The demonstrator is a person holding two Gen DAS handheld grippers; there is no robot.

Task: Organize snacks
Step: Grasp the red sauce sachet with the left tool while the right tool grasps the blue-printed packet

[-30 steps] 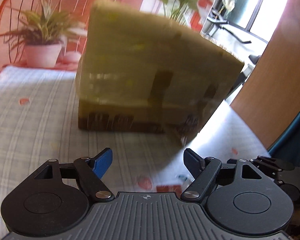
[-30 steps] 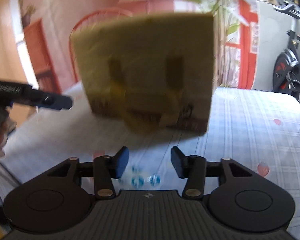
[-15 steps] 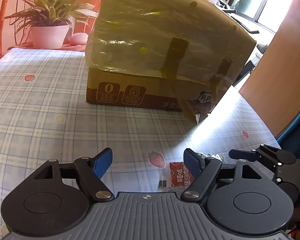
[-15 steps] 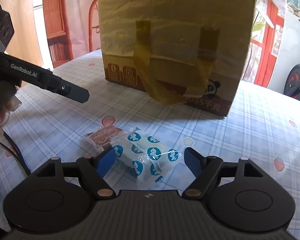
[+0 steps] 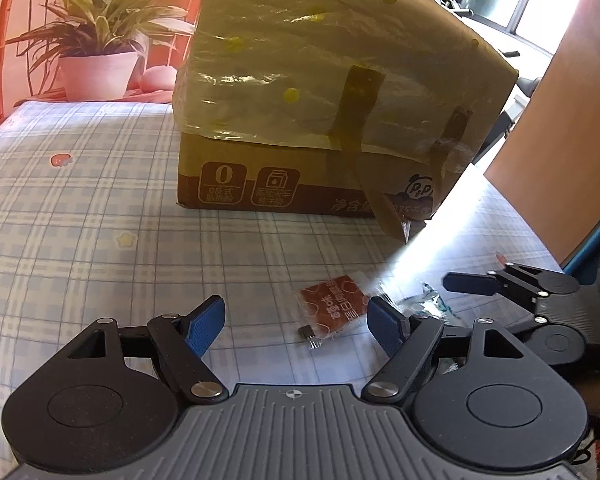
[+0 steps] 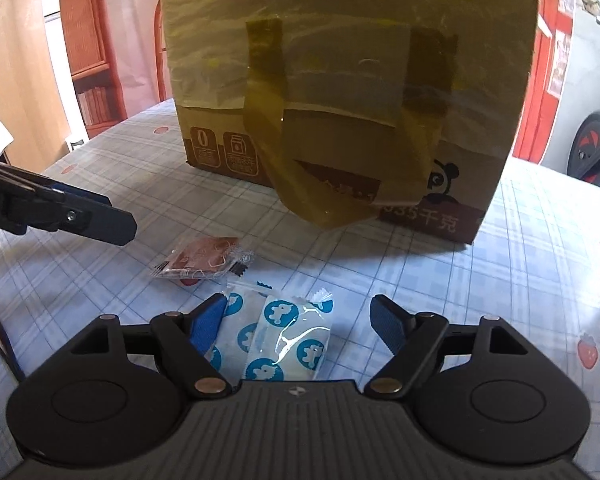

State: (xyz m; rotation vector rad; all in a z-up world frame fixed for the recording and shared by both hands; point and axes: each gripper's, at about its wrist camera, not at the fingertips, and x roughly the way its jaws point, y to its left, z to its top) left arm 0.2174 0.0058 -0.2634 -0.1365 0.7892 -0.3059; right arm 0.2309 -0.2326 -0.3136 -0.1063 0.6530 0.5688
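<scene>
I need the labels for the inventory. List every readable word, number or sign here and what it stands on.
"0": icon on the brown cardboard box, lower band.
"P&P": by the panda logo on the box.
"35千克": box band, right wrist view; leading digit hidden by tape.
"AI": end of a cut-off brand on the left gripper.
Red square snack packet: characters too blurred.
Blue-and-white wrapped snack: pictures only.

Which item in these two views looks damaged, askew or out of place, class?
The cardboard box looks roughly patched: crinkled plastic film covers its top, and strips of brown tape sag loose over its front, one end peeling toward the tablecloth. A tiny dark part with metal legs lies beside the red snack packet, odd among snacks.
</scene>
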